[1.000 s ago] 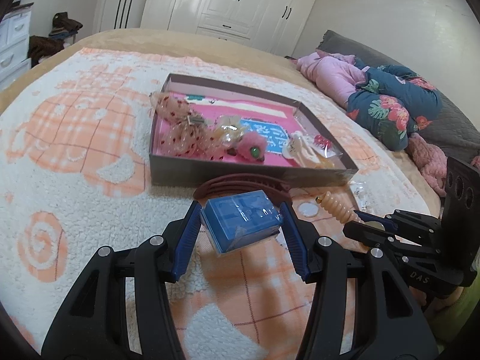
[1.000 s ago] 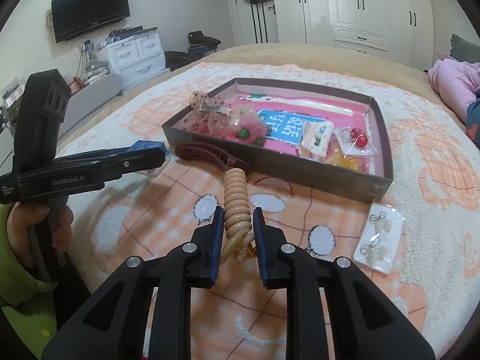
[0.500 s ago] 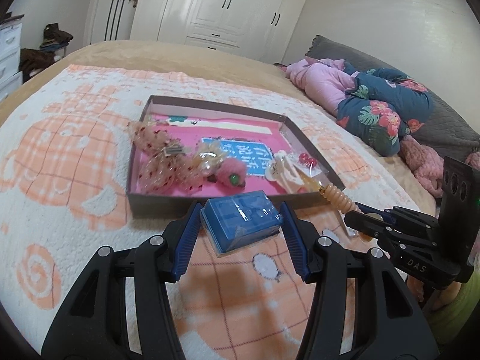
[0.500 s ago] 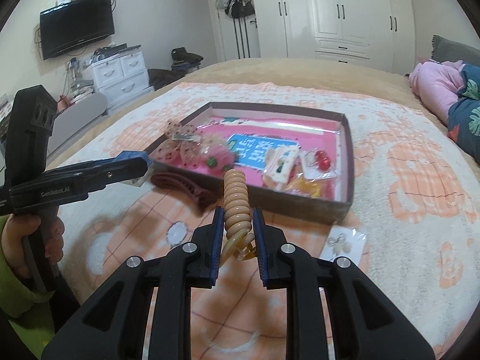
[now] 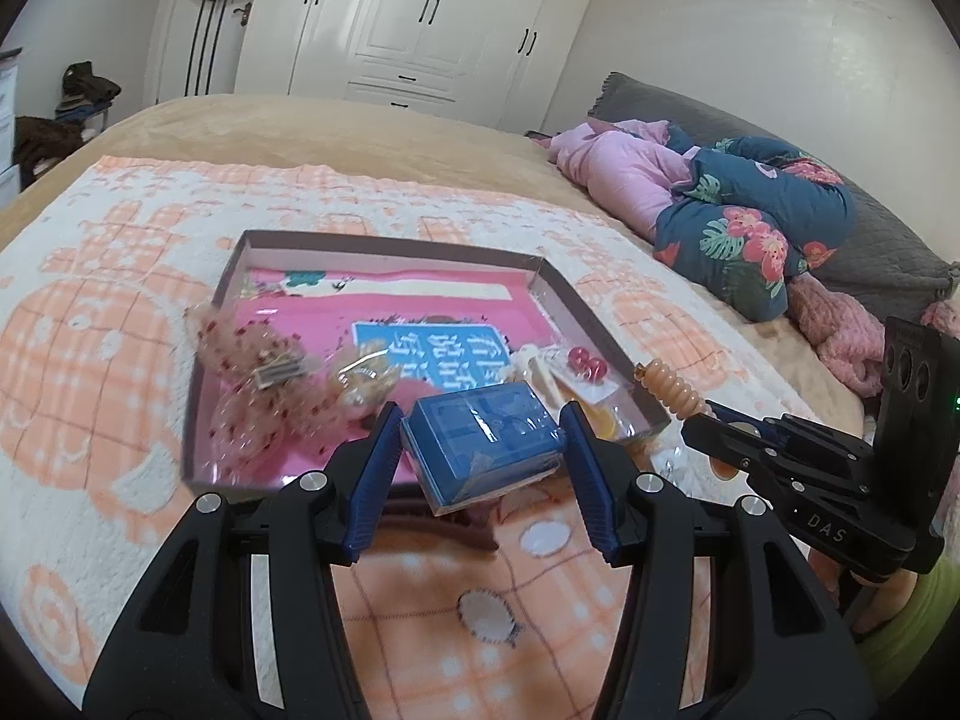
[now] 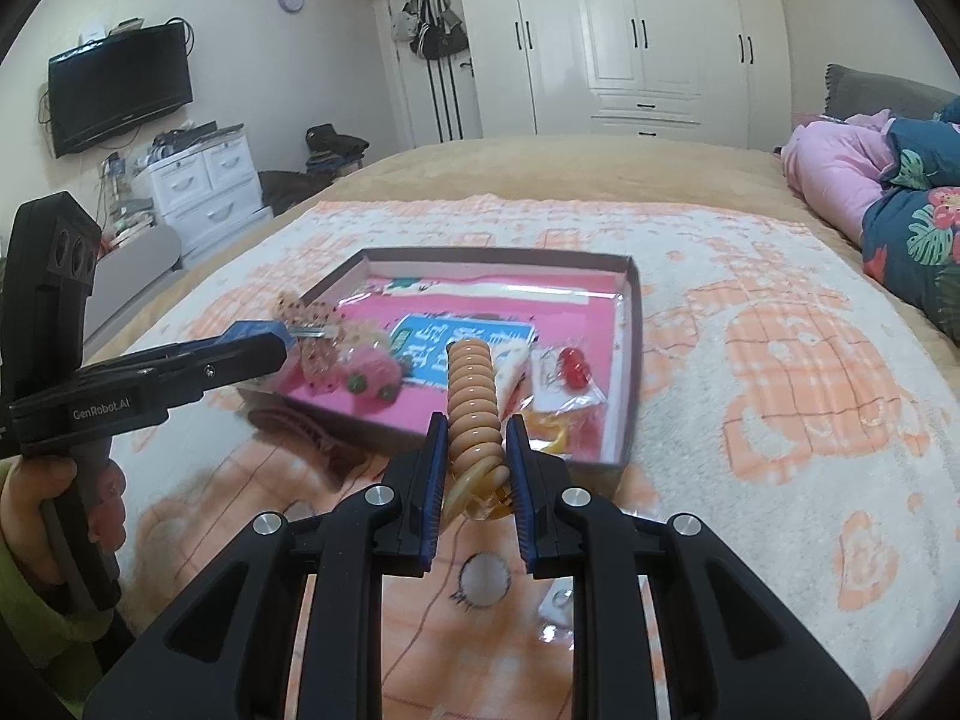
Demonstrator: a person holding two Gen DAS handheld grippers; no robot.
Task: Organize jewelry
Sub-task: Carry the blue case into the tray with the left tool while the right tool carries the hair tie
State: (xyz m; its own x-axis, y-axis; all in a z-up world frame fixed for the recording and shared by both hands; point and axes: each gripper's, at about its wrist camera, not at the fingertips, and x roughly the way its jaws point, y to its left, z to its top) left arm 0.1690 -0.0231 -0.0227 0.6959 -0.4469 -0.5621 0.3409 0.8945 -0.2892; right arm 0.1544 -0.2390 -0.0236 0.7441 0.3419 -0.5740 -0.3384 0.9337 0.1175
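Note:
My left gripper (image 5: pixel 483 438) is shut on a small blue box (image 5: pixel 483 441) and holds it above the near edge of the brown tray (image 5: pixel 384 243). My right gripper (image 6: pixel 477 438) is shut on a beige ribbed hair clip (image 6: pixel 474 402), held above the tray's near wall (image 6: pixel 591 471). The tray has a pink lining and holds bagged hair bows (image 5: pixel 258 360), a pink fluffy clip (image 6: pixel 372 375) and red bead earrings (image 6: pixel 573 363). A dark red hair claw (image 6: pixel 294 423) lies on the blanket in front of the tray.
The tray sits on an orange and white blanket (image 6: pixel 780 396) on a bed. A small bag of earrings (image 6: pixel 558 603) lies on the blanket under my right gripper. Pink and floral bedding (image 5: pixel 720 210) is piled at the right. White wardrobes (image 6: pixel 630 36) stand behind.
Both grippers have risen and moved forward toward the tray with the blue box and the beige clip still held. The tray now lies closer beneath them.

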